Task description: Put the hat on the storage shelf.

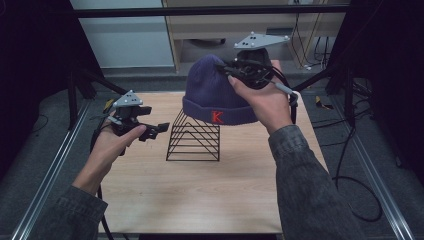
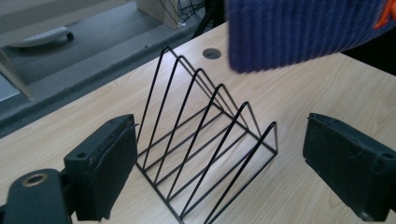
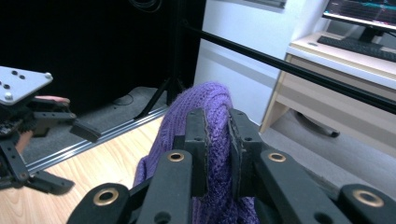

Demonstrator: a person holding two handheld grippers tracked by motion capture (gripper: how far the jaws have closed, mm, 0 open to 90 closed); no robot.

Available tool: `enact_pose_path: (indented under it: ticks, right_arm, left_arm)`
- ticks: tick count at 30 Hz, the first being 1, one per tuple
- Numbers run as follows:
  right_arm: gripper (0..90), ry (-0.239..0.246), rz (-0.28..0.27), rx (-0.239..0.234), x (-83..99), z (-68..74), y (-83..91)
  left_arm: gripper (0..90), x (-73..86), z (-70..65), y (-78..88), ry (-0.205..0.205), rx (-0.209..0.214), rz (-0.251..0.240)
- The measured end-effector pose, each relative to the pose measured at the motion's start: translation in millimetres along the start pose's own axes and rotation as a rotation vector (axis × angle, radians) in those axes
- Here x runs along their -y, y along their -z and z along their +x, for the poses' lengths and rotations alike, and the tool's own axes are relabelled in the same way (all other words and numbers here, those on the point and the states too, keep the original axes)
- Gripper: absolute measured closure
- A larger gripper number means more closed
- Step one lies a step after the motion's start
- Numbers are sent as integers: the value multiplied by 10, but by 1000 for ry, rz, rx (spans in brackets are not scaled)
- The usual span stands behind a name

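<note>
Hat held up over the wire rack

L gripper (image 1: 150, 131) was near the table's (image 1: 210, 200) left edge w/ jaws wide apart & nothing in them. Black wire rack (image 1: 194, 137) stood mid-table. R gripper (image 3: 217, 140) pinched the purple hat (image 1: 212, 92) above it. Next, I think: lower hat onto rack. Lots of bare table in front.

The beanie (image 1: 216, 90) — purple ribbed knit, cuff folded up with a red K — hangs brim-down in the air just above the black wire rack (image 1: 195, 138); its crown is pinched from above — fabric bunched.
</note>
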State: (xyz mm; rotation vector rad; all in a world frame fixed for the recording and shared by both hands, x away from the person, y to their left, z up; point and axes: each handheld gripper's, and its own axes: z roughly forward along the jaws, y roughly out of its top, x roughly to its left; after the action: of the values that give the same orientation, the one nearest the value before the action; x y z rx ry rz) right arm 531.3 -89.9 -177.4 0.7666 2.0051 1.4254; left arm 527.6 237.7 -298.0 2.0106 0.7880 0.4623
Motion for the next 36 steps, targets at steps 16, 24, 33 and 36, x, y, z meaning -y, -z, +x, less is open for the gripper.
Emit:
enact_pose_path:
  ticks: [16,24,33,36]
  right_arm:
    - [798,30,23,-86,-18,320,-337]
    - [797,27,23,-95,-10,332,-368]
    - [796,22,4,-102,-68,335,-351]
    - [796,20,-3,-107,-84,343,-346]
  left_arm:
    - [77,0,5,-118,8,54,-30]
    - [65,8,-4,-154,-5,64,-18]
    - [75,7,-10,-175,-4,91,-15]
    - [67,11,6,-170,-2,93,-13]
